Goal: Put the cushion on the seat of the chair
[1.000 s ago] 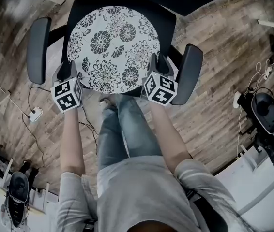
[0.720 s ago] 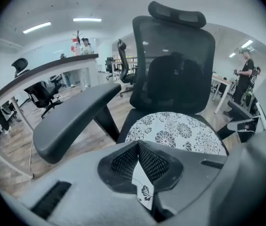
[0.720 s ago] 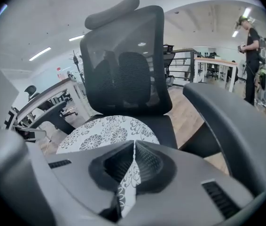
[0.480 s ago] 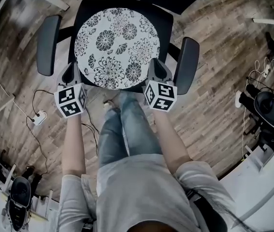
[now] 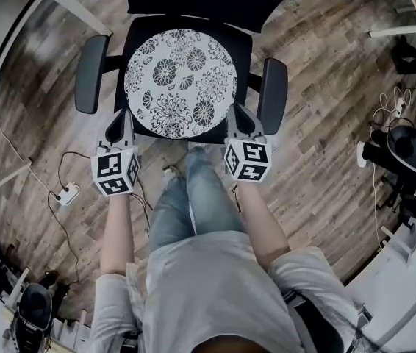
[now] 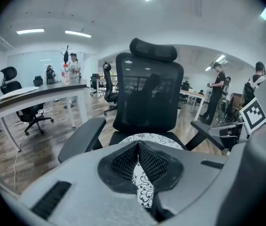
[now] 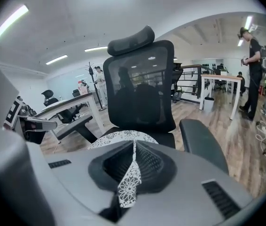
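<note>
cushion: round, white with a black flower print (image 5: 180, 83). It's over the black seat (image 5: 243, 34) of the office chair (image 7: 140, 86), between the two armrests (image 5: 92, 73). It's pinched on its near edge at both sides. Can't tell whether the far edge is resting on the seat.

left gripper: (image 5: 123, 116) sits at the near-left edge of the cushion, jaws clamped tight on it. In the left gripper view a strip of the flower fabric pokes back between the black mesh pads (image 6: 124, 162) toward the camera.

right gripper: (image 5: 238, 112) same deal on the near-right edge, jaws closed on the cushion. A sliver of flower print runs down between its pads (image 7: 149, 162) in the right gripper view.

marker cubes: one on each gripper, left (image 5: 116, 173) and right (image 5: 246, 160), both sitting just short of the seat's front edge.

chair bits: mesh backrest (image 6: 147, 95) upright behind the cushion, with the headrest (image 6: 152, 49) on top.

person: standing right in front of the chair, legs in jeans (image 5: 193, 204) between the two bare forearms.

floor: wood planks (image 5: 325, 123). There's a white power strip (image 5: 67, 194) with its cable on the left gripper's side, near the chair.

background: a long desk (image 6: 39, 94), more office chairs and a few people standing (image 6: 216, 91), all well away.
</note>
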Motion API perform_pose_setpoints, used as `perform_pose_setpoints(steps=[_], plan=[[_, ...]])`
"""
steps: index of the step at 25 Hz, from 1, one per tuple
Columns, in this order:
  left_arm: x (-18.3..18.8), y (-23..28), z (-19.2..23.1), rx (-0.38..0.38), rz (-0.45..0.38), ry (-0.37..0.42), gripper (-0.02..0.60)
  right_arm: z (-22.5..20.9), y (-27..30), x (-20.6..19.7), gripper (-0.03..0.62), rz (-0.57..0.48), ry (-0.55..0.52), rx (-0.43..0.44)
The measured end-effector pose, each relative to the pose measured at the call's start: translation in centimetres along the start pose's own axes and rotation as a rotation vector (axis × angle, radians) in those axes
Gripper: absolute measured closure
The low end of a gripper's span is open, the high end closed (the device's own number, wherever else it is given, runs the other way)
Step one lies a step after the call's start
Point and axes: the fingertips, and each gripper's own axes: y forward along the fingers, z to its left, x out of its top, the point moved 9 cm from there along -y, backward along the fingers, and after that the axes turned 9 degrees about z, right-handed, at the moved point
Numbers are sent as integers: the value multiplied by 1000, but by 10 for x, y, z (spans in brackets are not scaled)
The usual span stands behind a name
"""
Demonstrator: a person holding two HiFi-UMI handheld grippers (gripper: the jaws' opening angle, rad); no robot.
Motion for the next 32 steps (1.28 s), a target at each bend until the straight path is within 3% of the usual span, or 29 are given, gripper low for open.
perform_pose_setpoints(steps=[5, 13, 32], plan=[[19, -35, -14, -62, -76, 44, 571, 11, -36, 13, 574, -54, -40, 2], [43, -91, -28, -69, -200, 60, 571, 28, -95, 33, 574, -146, -106, 5], [73, -174, -38, -107, -350, 91, 571, 58, -197, 66, 572, -324, -155, -17]])
